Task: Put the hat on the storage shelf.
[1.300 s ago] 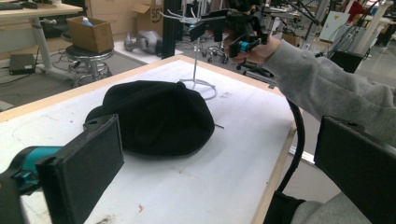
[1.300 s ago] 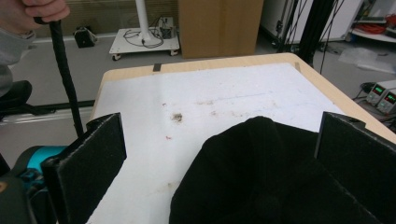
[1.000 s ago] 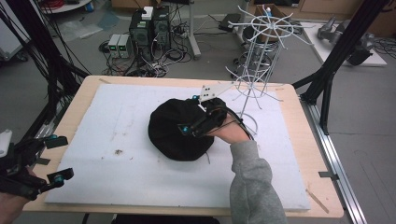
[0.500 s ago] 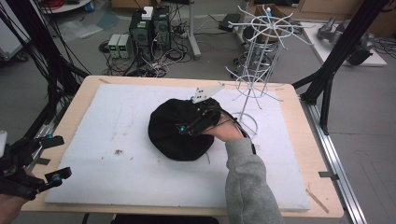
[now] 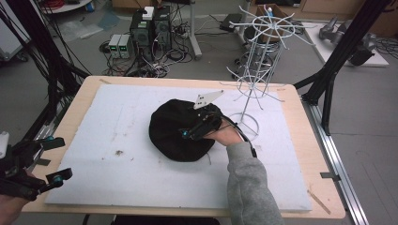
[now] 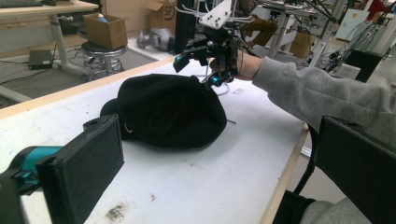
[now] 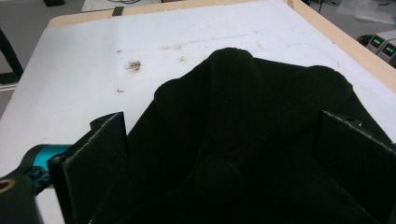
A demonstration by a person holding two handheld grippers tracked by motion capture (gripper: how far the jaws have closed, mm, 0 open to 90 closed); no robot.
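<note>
A black hat (image 5: 178,131) lies flat near the middle of the white tabletop (image 5: 117,178), just beside the base of a wire rack (image 5: 256,79) that stands at the far right. The right claw (image 5: 199,129) is held low over the hat's right side, and its jaws are seen spread wide, with the dark cloth between them but not yet pinched. In the right gripper view the hat (image 7: 252,140) is seen to rise in soft folds between the two open jaws. The left claw (image 5: 44,159) is kept well apart from the hat, beyond the left edge of the tabletop, and its jaws are also open, with nothing between them.

The hat is judged to be light, soft and limp, like knitted or felt cloth. It is not fragile and is not slippery, but it will sag and fold when it is lifted. A grip on a single raised fold or on the edge is judged best, because a flat part gives the jaws little to close on. If only a thin layer is taken, the cloth may slide out. If the hat is meant for the rack, it should be lifted high enough to clear the thin wire arms.
</note>
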